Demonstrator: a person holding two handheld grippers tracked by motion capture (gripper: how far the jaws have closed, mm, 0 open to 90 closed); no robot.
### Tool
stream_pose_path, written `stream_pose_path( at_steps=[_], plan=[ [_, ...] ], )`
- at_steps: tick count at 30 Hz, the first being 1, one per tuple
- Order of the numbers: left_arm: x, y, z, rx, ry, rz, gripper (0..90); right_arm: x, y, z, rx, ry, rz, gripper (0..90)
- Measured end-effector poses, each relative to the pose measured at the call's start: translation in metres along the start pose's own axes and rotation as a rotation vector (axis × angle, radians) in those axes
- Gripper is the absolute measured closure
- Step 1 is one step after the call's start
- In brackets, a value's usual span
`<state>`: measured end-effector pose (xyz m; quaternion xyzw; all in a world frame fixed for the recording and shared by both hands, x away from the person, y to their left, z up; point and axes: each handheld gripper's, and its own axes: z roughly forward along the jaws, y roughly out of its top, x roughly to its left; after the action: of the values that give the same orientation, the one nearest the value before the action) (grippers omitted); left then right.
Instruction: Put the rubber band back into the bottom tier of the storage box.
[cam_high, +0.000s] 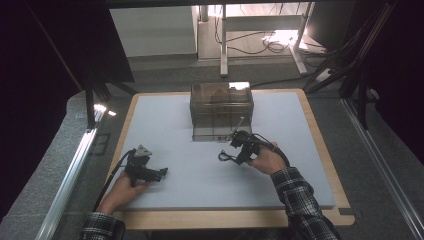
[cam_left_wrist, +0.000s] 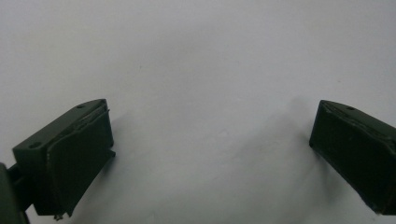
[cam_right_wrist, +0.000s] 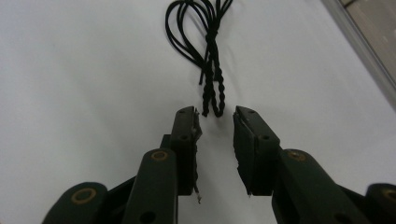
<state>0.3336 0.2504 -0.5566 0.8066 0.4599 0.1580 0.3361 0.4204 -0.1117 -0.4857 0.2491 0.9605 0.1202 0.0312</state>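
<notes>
A black cord (cam_right_wrist: 210, 56), looped at its far end and braided at its near end, lies on the pale grey mat (cam_right_wrist: 84, 70). My right gripper (cam_right_wrist: 215, 116) is open by a narrow gap, with the braided end just beyond its tips and not clamped. A thin strand runs down the inner face of its left finger (cam_right_wrist: 186, 140). In the high view the right gripper (cam_high: 237, 151) is in front of a clear box (cam_high: 221, 112), with the cord (cam_high: 225, 157) at its left. My left gripper (cam_high: 161, 173) rests at the mat's near left, wide open (cam_left_wrist: 212, 112) over bare mat.
The clear box holds brownish contents and stands at the middle back of the mat (cam_high: 200, 185). A wooden table edge (cam_high: 225, 217) frames the mat. A pale strip (cam_right_wrist: 359, 42) crosses the top right corner of the right gripper view.
</notes>
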Motion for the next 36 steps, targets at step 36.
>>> stream_pose_path(
  at_steps=[36],
  plan=[
    [0.0,0.0,0.0,0.0,0.0,0.0,0.0,0.006,0.027,0.002,0.09,0.007,-0.039,85.1]
  ],
)
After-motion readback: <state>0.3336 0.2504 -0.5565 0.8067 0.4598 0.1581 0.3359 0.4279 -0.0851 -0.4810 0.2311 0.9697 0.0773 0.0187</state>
